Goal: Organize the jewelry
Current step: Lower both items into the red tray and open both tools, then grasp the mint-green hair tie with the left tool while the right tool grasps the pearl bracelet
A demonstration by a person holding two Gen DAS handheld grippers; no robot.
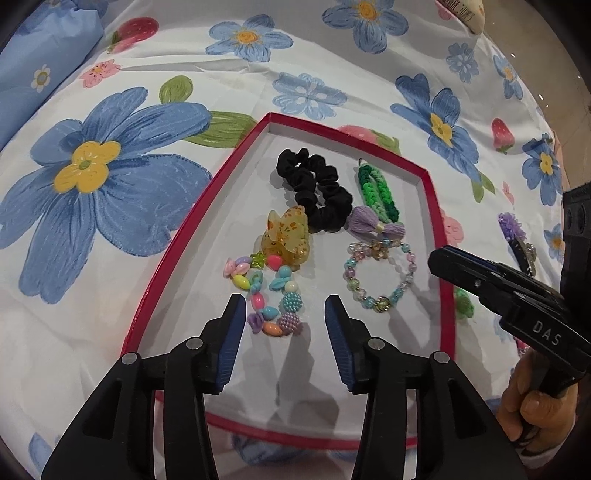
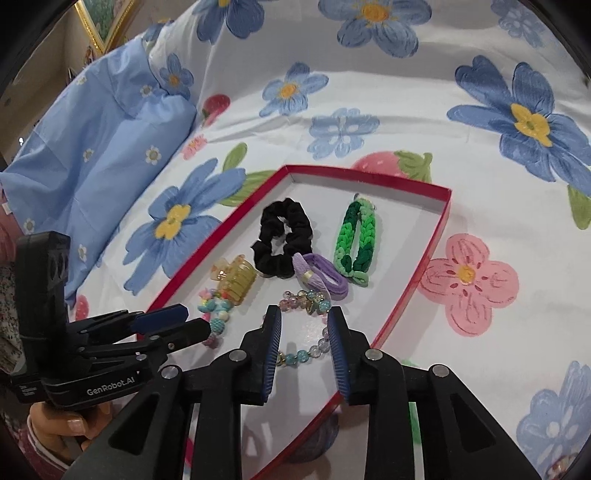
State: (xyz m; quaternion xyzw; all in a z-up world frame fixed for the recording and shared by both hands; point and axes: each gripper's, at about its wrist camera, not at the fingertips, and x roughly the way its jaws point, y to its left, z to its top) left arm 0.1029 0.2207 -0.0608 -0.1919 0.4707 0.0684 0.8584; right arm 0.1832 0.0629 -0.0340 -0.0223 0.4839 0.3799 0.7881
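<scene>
A red-rimmed white tray (image 1: 168, 254) (image 2: 441, 221) lies on the flowered bedspread. In it lie a black scrunchie (image 1: 317, 192) (image 2: 282, 236), a green braided band (image 1: 376, 192) (image 2: 356, 240), a purple hair tie (image 1: 373, 223) (image 2: 321, 278), a yellow claw clip (image 1: 284, 236) (image 2: 236, 278), a chunky pastel bead bracelet (image 1: 269, 291) (image 2: 216, 314) and a clear pastel bead bracelet (image 1: 380, 275) (image 2: 306, 328). My left gripper (image 1: 284, 317) (image 2: 184, 321) is open and empty over the chunky bracelet. My right gripper (image 2: 304, 332) (image 1: 443, 258) is open and empty over the clear bracelet.
A purple flower hair clip (image 1: 513, 236) lies on the bedspread right of the tray, with a green item (image 1: 463, 304) beside the tray's rim. A blue pillow (image 2: 96, 155) sits at the back left. A picture frame (image 2: 99, 22) stands beyond the bed.
</scene>
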